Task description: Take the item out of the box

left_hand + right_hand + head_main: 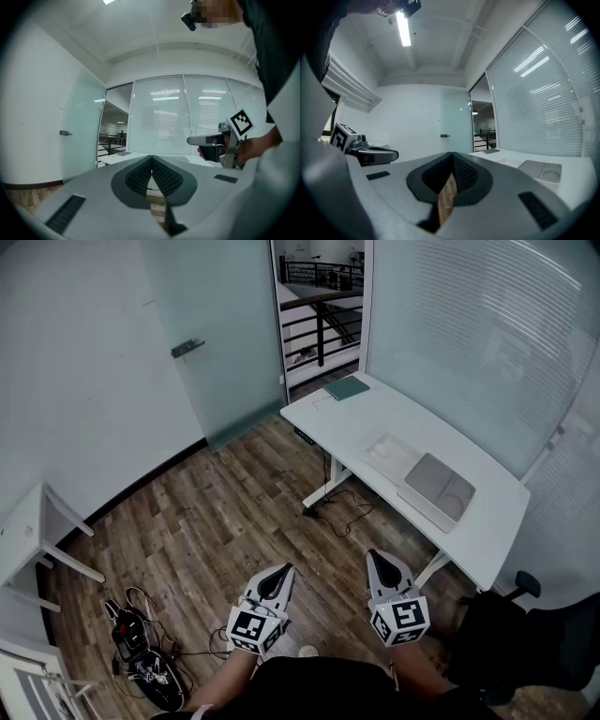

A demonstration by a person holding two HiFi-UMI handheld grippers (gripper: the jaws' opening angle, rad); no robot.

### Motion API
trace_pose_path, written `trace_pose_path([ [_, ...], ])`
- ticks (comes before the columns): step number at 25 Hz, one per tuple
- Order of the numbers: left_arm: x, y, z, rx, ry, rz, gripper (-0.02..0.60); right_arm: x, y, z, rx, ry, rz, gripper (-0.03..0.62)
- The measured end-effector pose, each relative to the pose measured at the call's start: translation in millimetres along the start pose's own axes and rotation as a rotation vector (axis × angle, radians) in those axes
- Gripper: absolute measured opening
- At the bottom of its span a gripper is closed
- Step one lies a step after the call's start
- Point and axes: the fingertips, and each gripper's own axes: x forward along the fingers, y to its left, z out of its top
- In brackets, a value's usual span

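Wood-plank floor [216,521]; long white desk [375,418] ahead-right of both tools. Flat grey box [438,486] lies on it, contents unseen. Right gripper view shows the box, left doesn't. Left gripper [279,570] and right gripper [376,557]: jaws together, empty.

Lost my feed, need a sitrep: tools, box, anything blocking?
Left tool shut, empty. Right tool shut, empty. Box on desk ahead, not yet reached. No obstruction seen.

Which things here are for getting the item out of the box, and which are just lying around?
For the job: grey box, left gripper, right gripper.
Lying about: green pad, floor cables, black chair.
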Motion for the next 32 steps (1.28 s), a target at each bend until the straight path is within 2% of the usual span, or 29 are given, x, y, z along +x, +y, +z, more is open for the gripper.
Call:
trace_pose_path([
  [3,3.2,8.0,2.9,0.003,-0.006,-0.012,0.011,7.4,-1.5,-2.2,0.019,0.002,-0.020,0.005],
  [11,7.2,23.1,3.7,0.002,-0.004,-0.024,0.011,18.3,-5.8,-11.0,-0.044,0.005,-0.054,0.005],
  [16,20.1,26.3,6.1,0.009,-0.012,-0.026,0.011,28.6,-19.4,-13.8,-0.037,0.002,-0.064,0.005],
  [32,118.8,41.5,-1.6,-0.009,0.023,-0.029,0.011,95.2,-85.3,-19.7,-0.053,0.025,-0.032,0.005],
])
